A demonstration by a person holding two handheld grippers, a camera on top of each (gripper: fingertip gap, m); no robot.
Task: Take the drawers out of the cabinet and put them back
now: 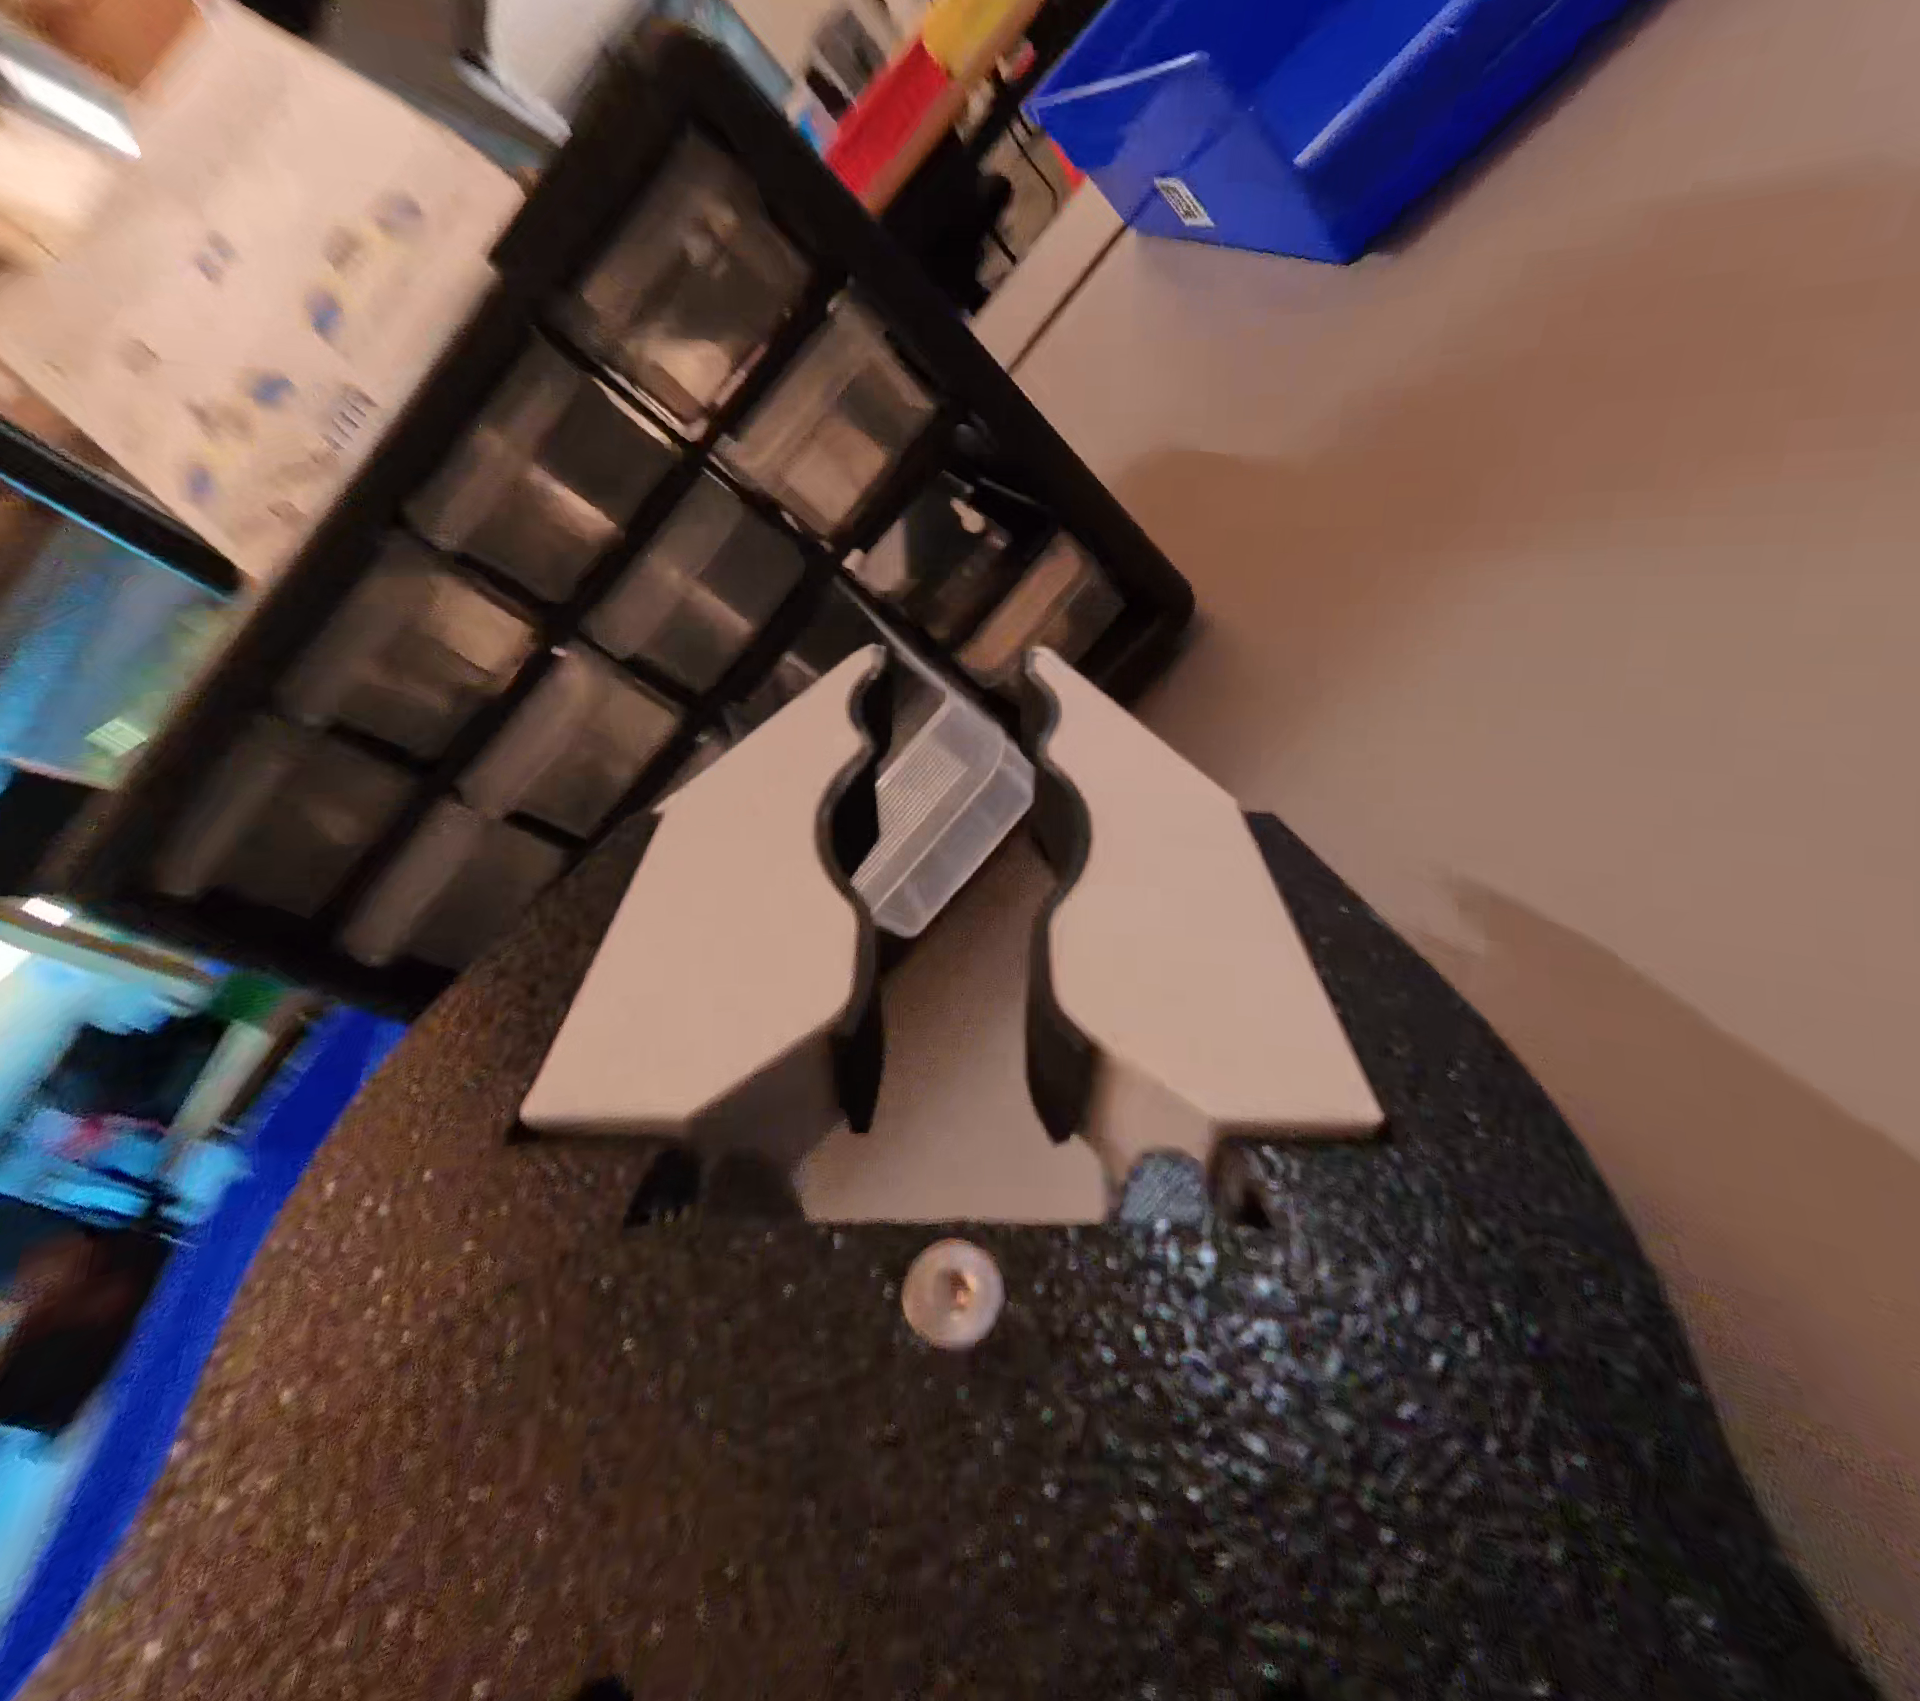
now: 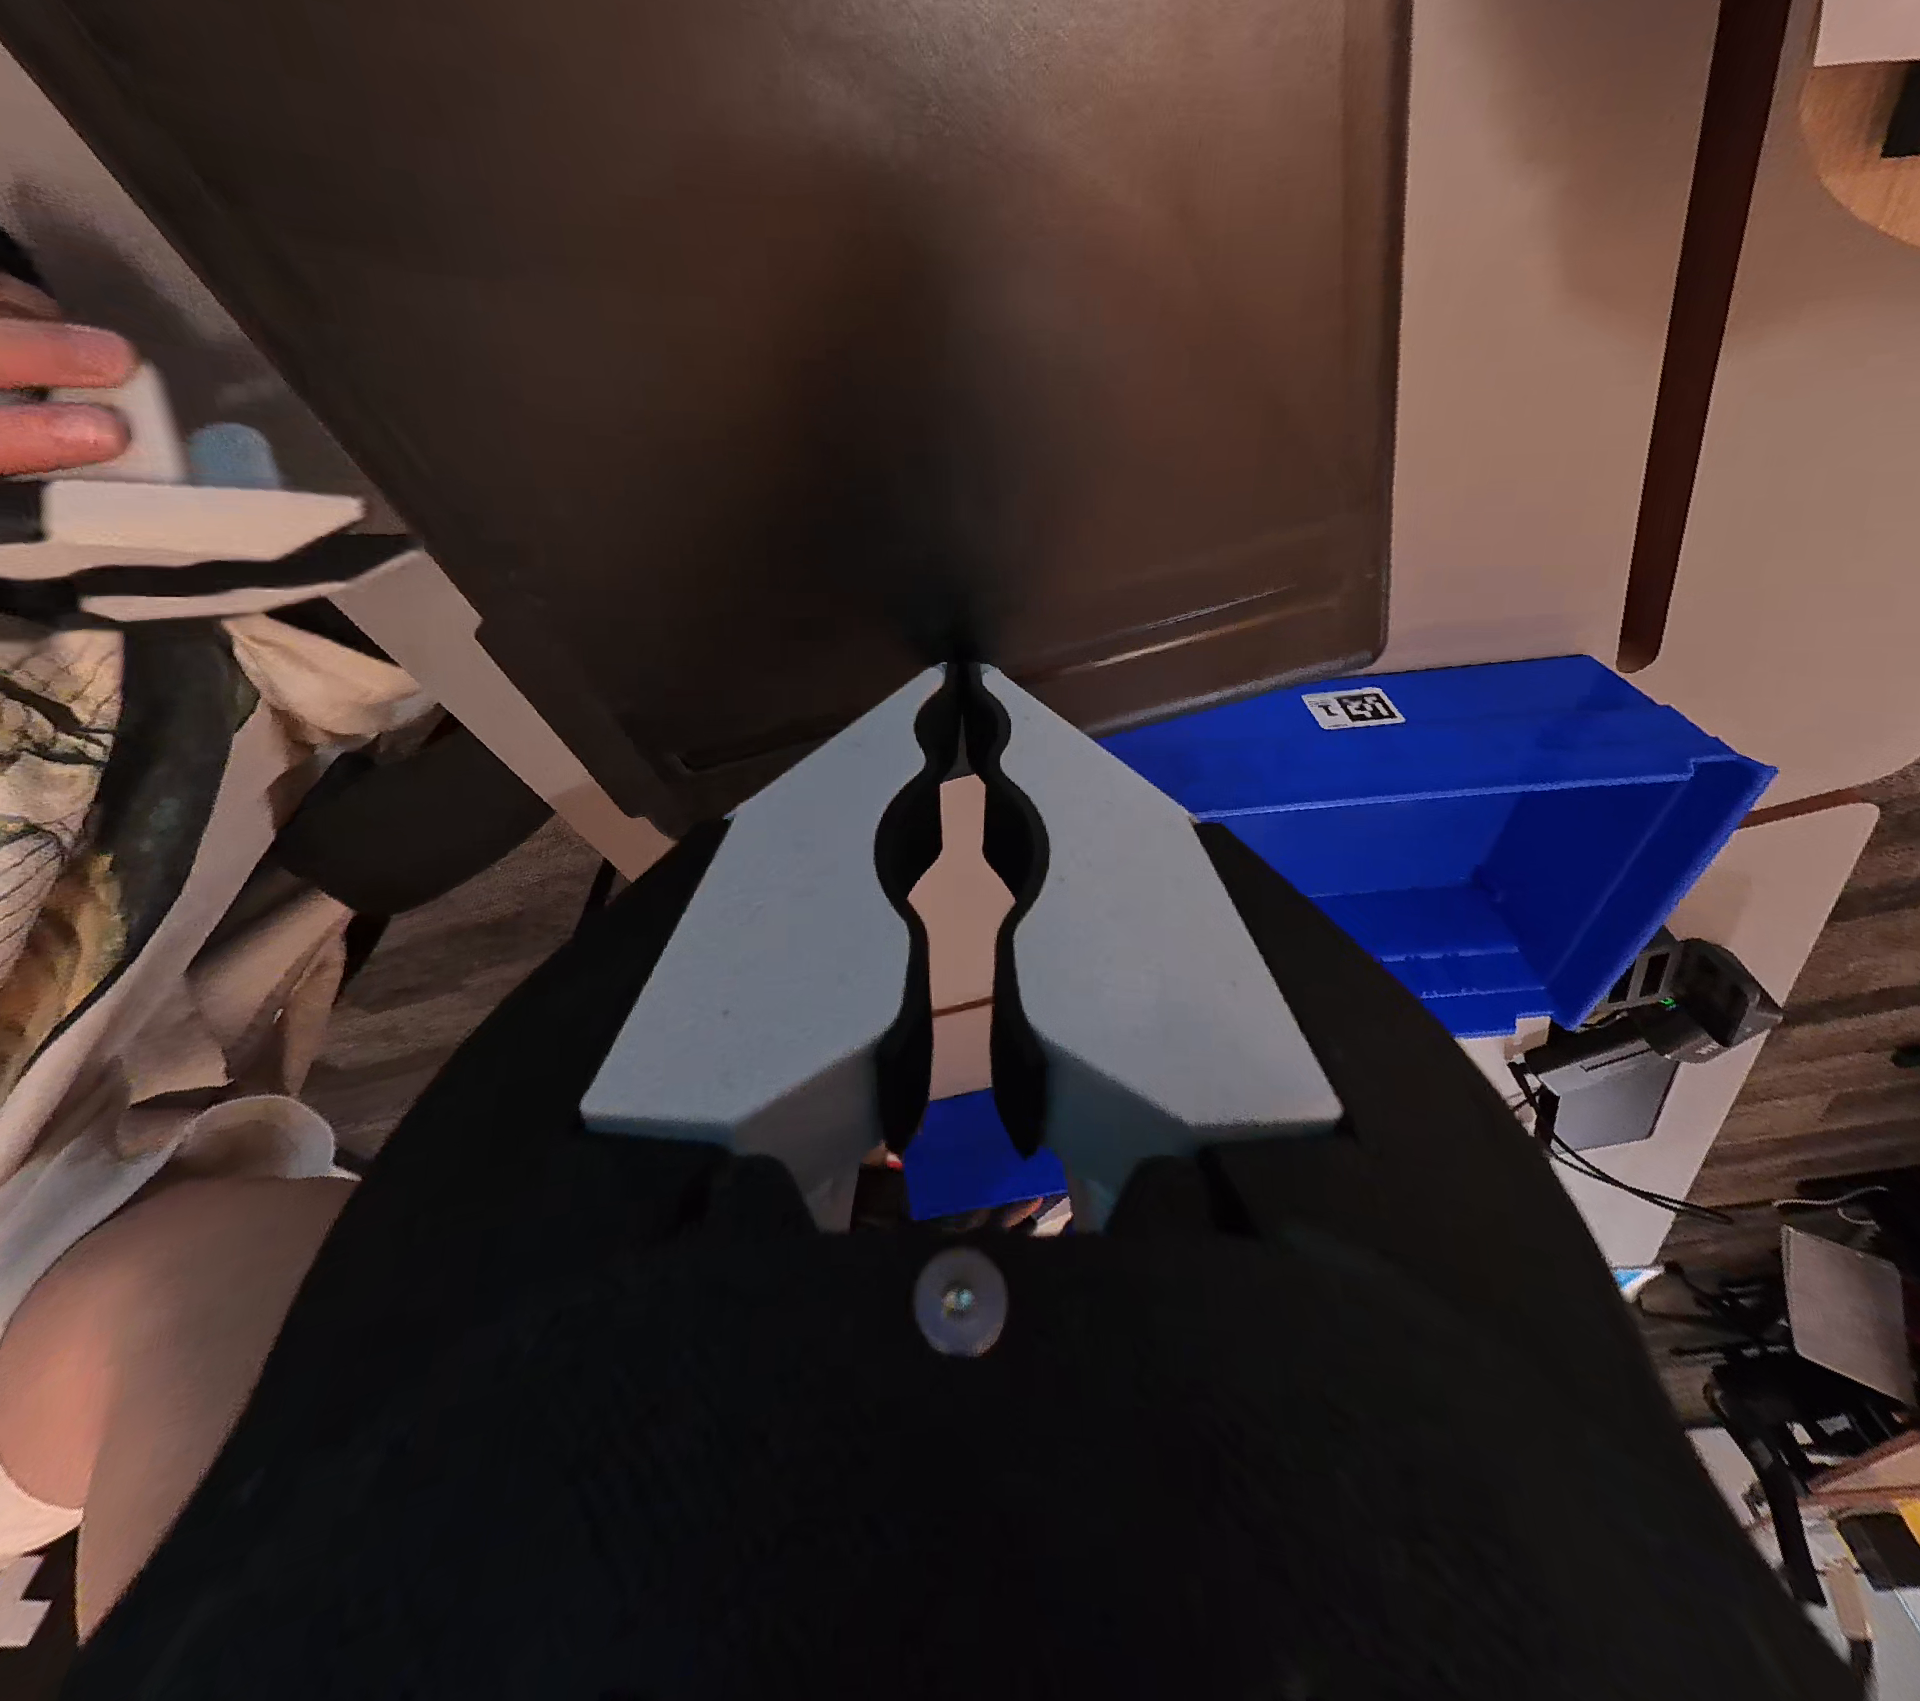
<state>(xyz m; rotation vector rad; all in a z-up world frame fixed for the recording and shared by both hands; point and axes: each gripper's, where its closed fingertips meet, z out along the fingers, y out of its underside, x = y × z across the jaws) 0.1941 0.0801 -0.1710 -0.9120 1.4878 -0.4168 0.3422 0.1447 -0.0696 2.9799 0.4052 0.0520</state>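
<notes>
The black cabinet stands on the table, with several small clear drawers in its grid; the view is tilted and blurred. My left gripper is at the cabinet's lower right corner, with its fingers closed around one clear drawer that sticks out of its slot. A slot just beyond looks empty. My right gripper is shut and empty, its tips touching a flat dark outer panel of the cabinet. The left gripper shows at the left edge of the right wrist view.
A blue open bin sits on the beige table to the right of the cabinet; it also shows in the right wrist view. A person's hand holds the left gripper. Cluttered shelves and equipment lie beyond the table.
</notes>
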